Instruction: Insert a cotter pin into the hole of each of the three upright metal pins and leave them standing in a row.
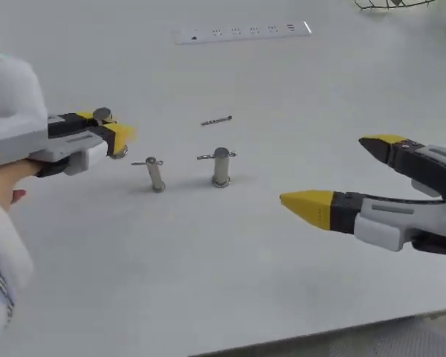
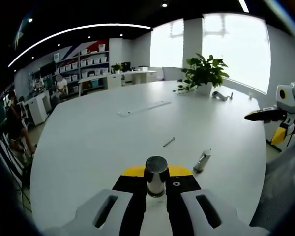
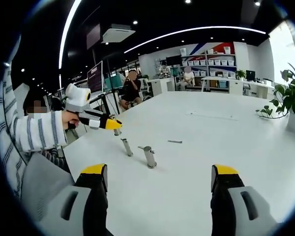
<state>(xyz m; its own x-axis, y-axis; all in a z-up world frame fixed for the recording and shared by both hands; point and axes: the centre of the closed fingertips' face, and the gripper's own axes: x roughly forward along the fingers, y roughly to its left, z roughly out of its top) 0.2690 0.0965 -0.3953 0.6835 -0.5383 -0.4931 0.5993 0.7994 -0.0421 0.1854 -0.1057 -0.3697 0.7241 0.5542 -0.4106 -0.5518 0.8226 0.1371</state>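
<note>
L claw holds last metal pin, one cotter pin to go

L claw (image 1: 117,135) is clamped on the third metal pin (image 2: 156,176) at the row's left end; R claw (image 1: 322,170) is empty, jaws apart. Next, I reckon: R grabs the loose cotter pin (image 1: 216,120) off the tabletop (image 1: 230,268), L holds the hole square to it, feed straight. Count: 3 metal pins, 3 cotter pins; middle pin (image 1: 155,177) and end pin (image 1: 221,169) are fitted.

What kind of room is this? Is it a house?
Probably a big open office or workshop, not a house: a long white table, wall shelves stacked with storage boxes, and a leafy green potted plant.
</note>
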